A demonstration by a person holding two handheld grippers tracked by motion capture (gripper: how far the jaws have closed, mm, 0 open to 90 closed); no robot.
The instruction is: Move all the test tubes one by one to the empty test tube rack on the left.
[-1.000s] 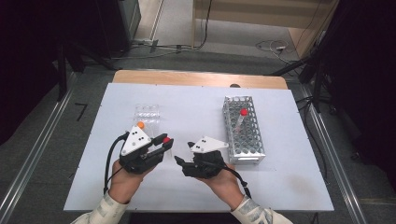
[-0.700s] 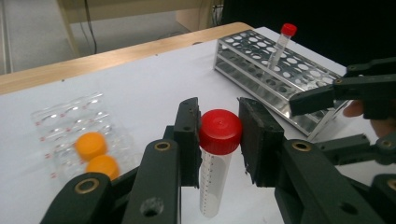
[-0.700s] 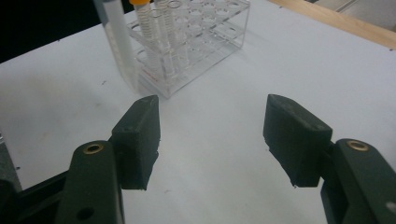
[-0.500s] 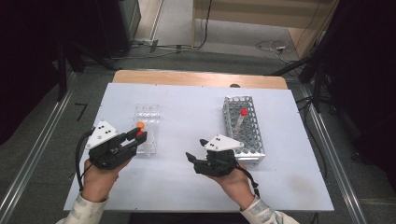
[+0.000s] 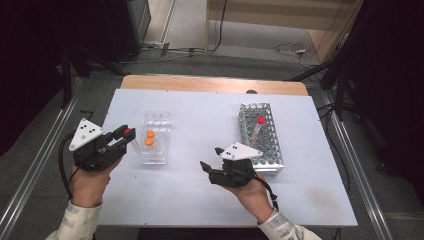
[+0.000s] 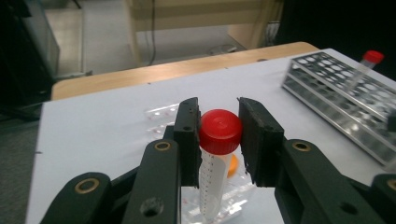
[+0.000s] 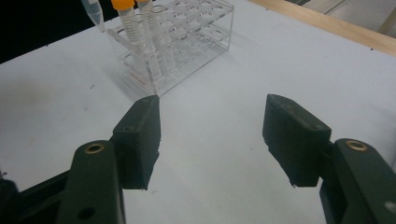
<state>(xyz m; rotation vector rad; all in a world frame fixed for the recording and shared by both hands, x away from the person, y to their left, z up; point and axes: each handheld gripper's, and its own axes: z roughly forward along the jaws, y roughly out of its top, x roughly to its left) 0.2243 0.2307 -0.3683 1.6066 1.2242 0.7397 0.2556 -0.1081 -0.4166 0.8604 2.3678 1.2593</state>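
A big white table point(image 5: 200, 195) sits under both hands. On its right side lies a metal rack point(image 5: 261, 137) with one red-topped tube point(image 5: 258, 125) standing in it. Toward the left is a clear plastic rack point(image 5: 153, 140) with two orange-capped tubes point(image 5: 149, 138).

The high view shows both hands and both racks at once. The left gripper view shows up close what the high view makes tiny: a clear tube with a red cap point(image 6: 219, 135). The right gripper view shows the clear rack from its side, with the orange-capped tubes standing up in it.

The left gripper point(image 5: 125, 137) is just left of the clear rack. Its two black jaws pinch the red-capped tube, up off the table.

The right gripper point(image 7: 212, 135) has its jaws spread wide over bare table, holding nothing.
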